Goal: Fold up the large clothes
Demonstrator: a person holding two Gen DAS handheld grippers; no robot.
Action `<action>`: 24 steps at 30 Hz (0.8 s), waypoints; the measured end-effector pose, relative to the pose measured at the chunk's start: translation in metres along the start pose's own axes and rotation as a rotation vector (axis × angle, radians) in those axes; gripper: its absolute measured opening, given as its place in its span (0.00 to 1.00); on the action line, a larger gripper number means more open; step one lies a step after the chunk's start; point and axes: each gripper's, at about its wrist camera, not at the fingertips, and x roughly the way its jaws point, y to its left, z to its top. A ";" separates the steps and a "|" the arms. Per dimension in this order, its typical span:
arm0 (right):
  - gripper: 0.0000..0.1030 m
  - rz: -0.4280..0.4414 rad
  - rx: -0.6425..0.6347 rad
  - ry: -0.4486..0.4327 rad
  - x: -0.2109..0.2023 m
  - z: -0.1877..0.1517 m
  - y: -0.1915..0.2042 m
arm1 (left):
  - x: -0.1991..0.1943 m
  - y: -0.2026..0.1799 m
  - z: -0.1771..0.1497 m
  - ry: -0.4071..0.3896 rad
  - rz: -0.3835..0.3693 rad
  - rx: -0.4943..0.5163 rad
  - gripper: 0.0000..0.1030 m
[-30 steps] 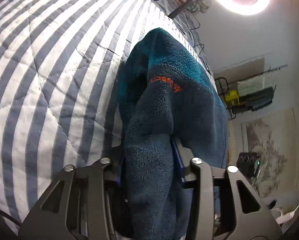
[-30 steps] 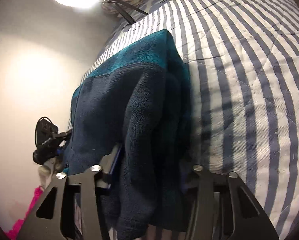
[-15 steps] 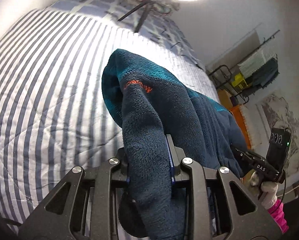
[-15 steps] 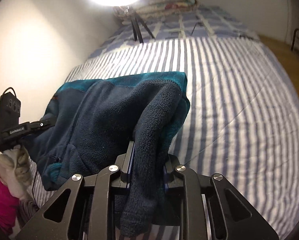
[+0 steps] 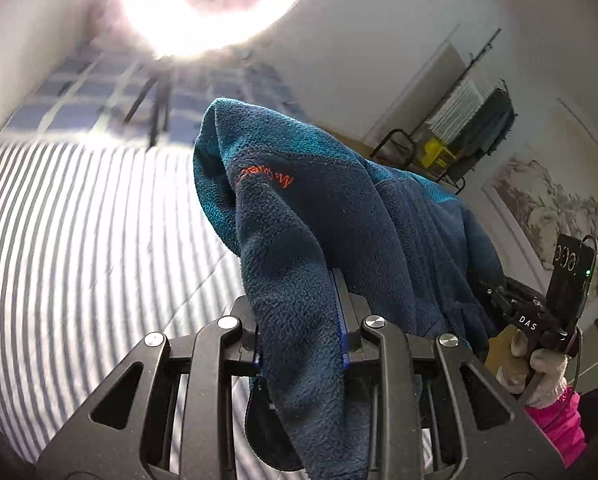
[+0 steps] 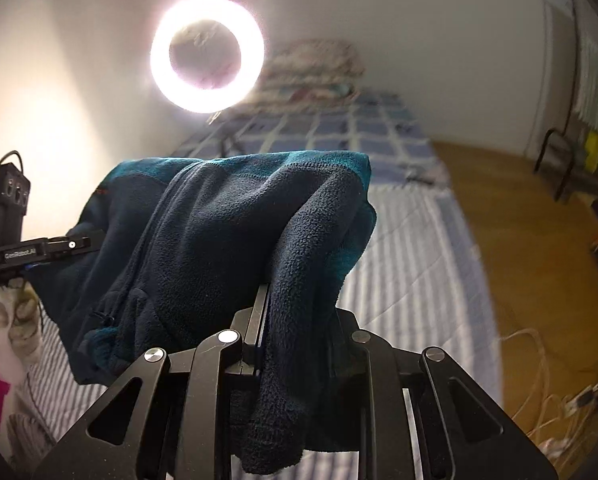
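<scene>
Two grippers hold one garment between them. The left gripper (image 5: 301, 320) has its jaws pinched on a thick fold of the dark navy fleece jacket (image 5: 323, 240), which runs through the jaws and hangs below them toward the camera; ahead of the jaws the fabric rises to a teal panel with small orange lettering (image 5: 266, 175). The right gripper (image 6: 295, 320) is likewise clamped on a bunched fold of the same jacket (image 6: 219, 232), a dark flap of it dangling down between the jaw arms. From each view the jacket stretches sideways toward the other gripper, with its body off the striped bedspread (image 5: 79, 240) that lies underneath it.

In the left view the right gripper's body with its mounted black device shows at the far right edge, gripped by a hand in a pale glove (image 5: 539, 368) with a pink sleeve. In the right view the left gripper's black mount (image 6: 39, 250) sits at the left edge, touching the jacket's side.

A bright ring light (image 6: 207, 54) stands at the far end of the bed, above a checked blue cover (image 6: 339, 132). By the wall a black rack (image 5: 459, 132) holds folded pale and dark textiles and something yellow; what exactly these are cannot be told
</scene>
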 end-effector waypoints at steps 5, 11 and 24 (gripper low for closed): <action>0.19 -0.073 -0.003 -0.073 -0.003 0.041 -0.039 | 0.039 -0.042 0.050 -0.033 -0.022 0.041 0.24; 0.19 -0.142 0.023 -0.135 0.020 0.080 -0.095 | 0.110 -0.075 0.097 -0.061 -0.033 0.074 0.24; 0.19 -0.214 0.072 -0.161 0.126 0.092 -0.189 | 0.272 -0.077 0.122 -0.072 -0.030 0.075 0.24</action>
